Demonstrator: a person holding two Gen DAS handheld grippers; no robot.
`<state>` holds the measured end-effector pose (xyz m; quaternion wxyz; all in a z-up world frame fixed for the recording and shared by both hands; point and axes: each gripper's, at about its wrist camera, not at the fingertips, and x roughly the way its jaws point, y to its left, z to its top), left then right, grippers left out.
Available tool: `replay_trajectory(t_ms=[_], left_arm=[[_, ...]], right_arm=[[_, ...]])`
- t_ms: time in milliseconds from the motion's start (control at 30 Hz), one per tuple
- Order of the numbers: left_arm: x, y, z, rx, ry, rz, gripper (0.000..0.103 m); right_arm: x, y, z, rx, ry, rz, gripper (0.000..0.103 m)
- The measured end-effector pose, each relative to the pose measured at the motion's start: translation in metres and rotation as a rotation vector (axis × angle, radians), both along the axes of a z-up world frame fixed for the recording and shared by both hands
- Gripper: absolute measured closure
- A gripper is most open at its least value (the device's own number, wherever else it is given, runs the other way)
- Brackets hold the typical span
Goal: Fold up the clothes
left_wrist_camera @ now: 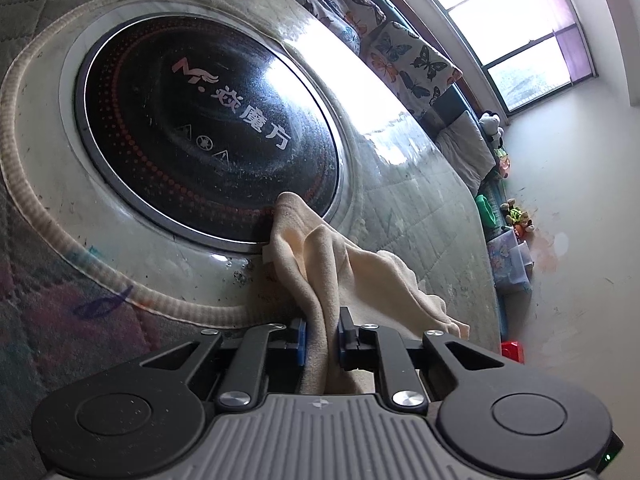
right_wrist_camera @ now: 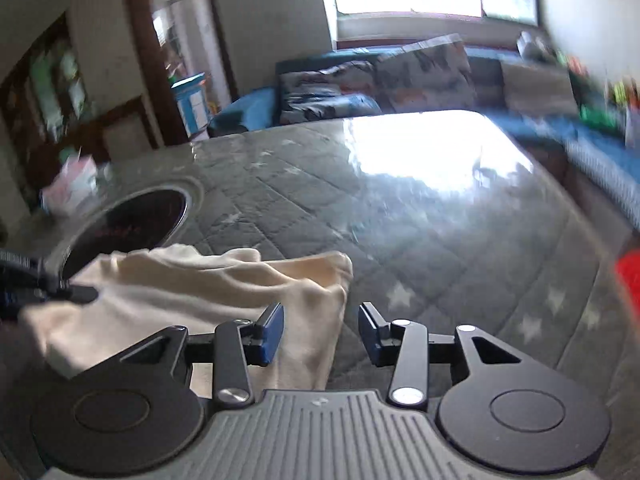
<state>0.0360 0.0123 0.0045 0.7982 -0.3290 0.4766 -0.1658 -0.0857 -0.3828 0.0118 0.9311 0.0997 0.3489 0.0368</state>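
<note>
1. The right wrist view is smeared by blur; the items at its left edge and the red patch [right_wrist_camera: 628,280] at its right edge cannot be identified.
2. One round black glass hotplate [left_wrist_camera: 208,136] with printed characters and a ring of red dots sits sunk in a metal ring within the table; the garment covers its near rim.
3. One cream, soft-knit garment [left_wrist_camera: 340,264] lies crumpled on the quilted grey table cover [right_wrist_camera: 420,248] under glossy clear plastic, just beside the hotplate. Its lower part is cut off behind both grippers.
4. The left gripper [left_wrist_camera: 322,340] has its two blue pads narrowly set and pinching a bunched fold of the garment.
5. The right gripper [right_wrist_camera: 320,336] has its fingers moderately apart; the garment's edge hangs between them, near the left pad, with neither pad pressing on it.
6. Two butterfly-print cushions [left_wrist_camera: 416,60] lean beyond the table, below one bright, washed-out window [left_wrist_camera: 500,12].
</note>
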Motion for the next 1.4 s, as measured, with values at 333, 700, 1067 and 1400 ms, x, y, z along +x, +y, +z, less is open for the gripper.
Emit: replay_trajectory(t_ms=[333, 700, 1067, 1400], left_arm=[[-0.001, -0.007, 0.009, 0.074, -0.050, -0.025, 0.087], [-0.008, -0.038, 0.045, 0.172, -0.192, -0.105, 0.089], [-0.003, -0.108, 0.066, 0.199, -0.277, -0.220, 0.090], [0.011, -0.189, 0.067, 0.215, -0.316, -0.340, 0.090]], right_arm=[[0.003, -0.011, -0.020, 0.162, -0.002, -0.005, 0.078], [-0.024, -0.015, 0.010, 0.197, -0.094, -0.012, 0.096], [-0.044, -0.044, 0.042, 0.137, -0.165, -0.067, 0.097], [-0.049, -0.099, 0.066, 0.042, -0.210, -0.188, 0.097]])
